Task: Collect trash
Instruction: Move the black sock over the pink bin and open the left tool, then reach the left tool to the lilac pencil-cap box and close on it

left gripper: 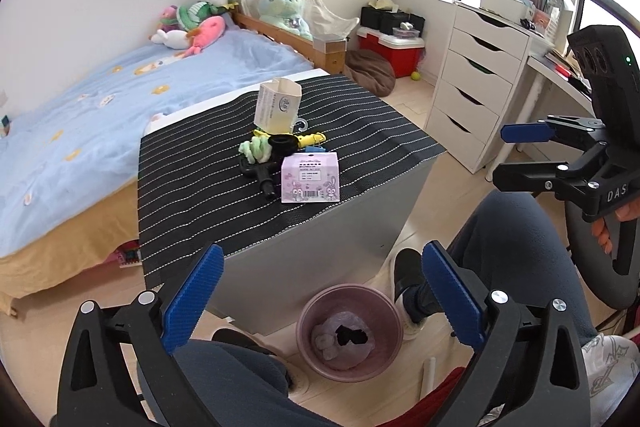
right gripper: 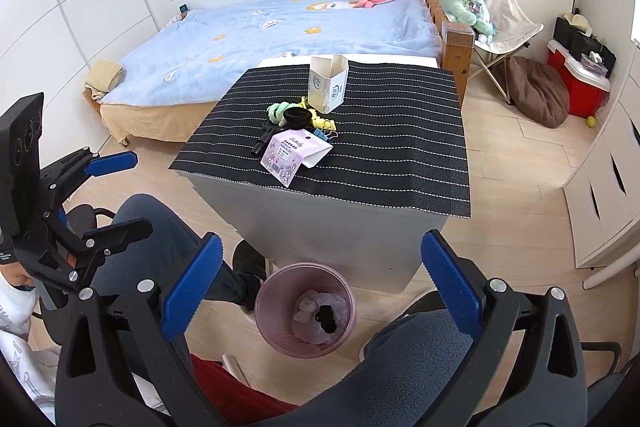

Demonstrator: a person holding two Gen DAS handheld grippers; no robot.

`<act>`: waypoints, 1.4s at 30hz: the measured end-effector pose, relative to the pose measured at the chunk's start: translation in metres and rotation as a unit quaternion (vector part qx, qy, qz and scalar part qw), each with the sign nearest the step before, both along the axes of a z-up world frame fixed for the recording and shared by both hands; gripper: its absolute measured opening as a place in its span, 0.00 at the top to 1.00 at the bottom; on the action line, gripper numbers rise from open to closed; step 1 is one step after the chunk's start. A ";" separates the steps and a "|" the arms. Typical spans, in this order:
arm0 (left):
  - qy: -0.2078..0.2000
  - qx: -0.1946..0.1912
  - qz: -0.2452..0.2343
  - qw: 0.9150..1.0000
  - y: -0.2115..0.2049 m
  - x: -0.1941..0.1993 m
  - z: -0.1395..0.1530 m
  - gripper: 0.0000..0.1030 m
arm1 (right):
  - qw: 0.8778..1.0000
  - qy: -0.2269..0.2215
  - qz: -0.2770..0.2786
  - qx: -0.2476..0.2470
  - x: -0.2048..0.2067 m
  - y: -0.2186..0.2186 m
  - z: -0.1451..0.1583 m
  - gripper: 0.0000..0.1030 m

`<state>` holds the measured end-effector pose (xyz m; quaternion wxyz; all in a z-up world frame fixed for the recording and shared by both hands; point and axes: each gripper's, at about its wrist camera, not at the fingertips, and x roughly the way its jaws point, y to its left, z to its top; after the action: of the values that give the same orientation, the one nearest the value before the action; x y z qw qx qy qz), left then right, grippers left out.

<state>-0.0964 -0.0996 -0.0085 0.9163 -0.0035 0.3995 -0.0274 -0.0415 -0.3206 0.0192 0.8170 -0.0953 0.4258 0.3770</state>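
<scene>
A pink trash bin [right gripper: 306,311], already holding crumpled waste, sits on the floor at lower centre; a pink packet [right gripper: 294,155] and white carton [right gripper: 328,83] wait mid-frame on the striped table [right gripper: 400,163]. My left gripper [left gripper: 320,303] and right gripper [right gripper: 316,291] gape wide, empty.

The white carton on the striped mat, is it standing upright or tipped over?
Upright. The white carton stands on its base on the striped mat, its open top facing up.
</scene>
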 end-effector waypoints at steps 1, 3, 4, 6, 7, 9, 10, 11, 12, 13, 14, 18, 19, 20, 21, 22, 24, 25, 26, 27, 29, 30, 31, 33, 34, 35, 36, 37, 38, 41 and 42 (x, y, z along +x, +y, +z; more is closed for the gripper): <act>-0.001 -0.001 0.001 1.000 0.001 0.000 0.001 0.07 | 1.000 0.000 0.000 0.000 0.000 0.001 0.000 0.05; -0.002 -0.004 0.004 1.000 0.003 0.002 0.001 0.07 | 1.000 0.000 0.000 -0.001 0.001 0.001 0.000 0.05; -0.002 -0.005 0.004 1.000 0.005 0.003 0.001 0.07 | 1.000 0.001 0.000 -0.003 0.001 0.002 0.000 0.05; -0.004 -0.005 0.006 1.000 0.006 0.007 0.002 0.07 | 1.000 0.001 0.000 -0.006 0.003 0.004 -0.001 0.05; -0.005 -0.006 0.007 1.000 0.008 0.009 0.003 0.07 | 1.000 0.000 0.000 -0.007 0.005 0.006 0.000 0.05; -0.005 -0.007 0.007 1.000 0.009 0.015 0.004 0.07 | 1.000 0.001 0.001 -0.005 0.009 0.008 0.001 0.05; -0.006 -0.006 0.006 1.000 0.009 0.018 0.005 0.07 | 1.000 0.000 0.002 -0.006 0.011 0.009 0.002 0.05; -0.007 -0.005 0.005 1.000 0.009 0.021 0.006 0.07 | 1.000 -0.001 0.001 -0.008 0.013 0.010 0.002 0.05; -0.007 -0.003 0.003 1.000 0.009 0.025 0.007 0.07 | 1.000 -0.004 0.001 -0.009 0.016 0.011 0.003 0.05; -0.008 -0.003 0.002 1.000 0.009 0.029 0.008 0.07 | 1.000 -0.004 0.000 -0.010 0.019 0.012 0.002 0.05; -0.007 -0.003 0.001 1.000 0.010 0.032 0.008 0.07 | 1.000 -0.005 -0.001 -0.010 0.022 0.013 0.002 0.05; -0.003 -0.008 -0.003 1.000 0.012 0.051 0.009 0.07 | 1.000 -0.005 -0.007 -0.018 0.036 0.016 0.000 0.05; -0.001 -0.006 -0.004 1.000 0.012 0.056 0.008 0.07 | 1.000 -0.004 -0.009 -0.020 0.039 0.016 -0.001 0.05; 0.000 -0.004 -0.006 1.000 0.012 0.059 0.008 0.07 | 1.000 -0.003 -0.010 -0.022 0.042 0.017 -0.003 0.05; 0.003 -0.002 -0.008 1.000 0.012 0.064 0.007 0.07 | 1.000 0.000 -0.012 -0.024 0.045 0.017 -0.005 0.05; 0.006 -0.002 -0.010 1.000 0.012 0.069 0.005 0.07 | 1.000 0.001 -0.013 -0.026 0.046 0.017 -0.006 0.05; 0.013 -0.002 -0.014 1.000 0.012 0.079 0.003 0.07 | 1.000 0.004 -0.015 -0.027 0.050 0.017 -0.009 0.05; 0.018 -0.002 -0.015 1.000 0.012 0.084 0.001 0.07 | 0.999 0.005 -0.016 -0.028 0.051 0.017 -0.010 0.05; 0.021 -0.003 -0.018 1.000 0.012 0.087 0.000 0.07 | 0.999 0.006 -0.017 -0.029 0.053 0.017 -0.010 0.05; 0.026 -0.006 -0.022 0.999 0.012 0.093 -0.002 0.07 | 0.999 0.008 -0.019 -0.029 0.054 0.017 -0.012 0.05; 0.034 -0.003 -0.024 0.999 0.011 0.102 -0.006 0.07 | 0.999 0.010 -0.022 -0.029 0.057 0.015 -0.014 0.05; 0.041 -0.005 -0.027 0.999 0.011 0.109 -0.009 0.07 | 0.999 0.012 -0.024 -0.029 0.058 0.015 -0.015 0.05; 0.045 -0.006 -0.027 0.999 0.011 0.112 -0.012 0.07 | 0.999 0.012 -0.025 -0.030 0.059 0.014 -0.015 0.05; 0.056 -0.008 -0.027 0.998 0.013 0.122 -0.018 0.07 | 0.999 0.014 -0.026 -0.030 0.060 0.012 -0.017 0.05; 0.061 -0.010 -0.026 0.998 0.013 0.127 -0.020 0.07 | 0.999 0.015 -0.028 -0.030 0.061 0.011 -0.018 0.05; 0.065 -0.011 -0.026 0.997 0.014 0.130 -0.023 0.07 | 0.999 0.015 -0.029 -0.030 0.061 0.010 -0.018 0.05; 0.071 -0.014 -0.026 0.997 0.015 0.134 -0.027 0.07 | 0.999 0.016 -0.030 -0.030 0.062 0.009 -0.019 0.05; 0.077 -0.016 -0.025 0.997 0.015 0.138 -0.030 0.07 | 0.999 0.017 -0.032 -0.029 0.063 0.008 -0.019 0.05; 0.082 -0.017 -0.025 0.996 0.016 0.140 -0.033 0.07 | 0.999 0.017 -0.033 -0.029 0.063 0.007 -0.020 0.05; 0.098 -0.019 -0.023 0.995 0.016 0.150 -0.045 0.07 | 0.999 0.018 -0.036 -0.028 0.064 0.005 -0.021 0.05; 0.102 -0.021 -0.024 0.994 0.016 0.153 -0.048 0.07 | 0.999 0.019 -0.037 -0.027 0.065 0.004 -0.021 0.05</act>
<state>0.0563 -0.0837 -0.0564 0.8696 -0.0156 0.4903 -0.0570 0.0233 -0.3164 -0.0019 0.8192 -0.0949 0.4546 0.3367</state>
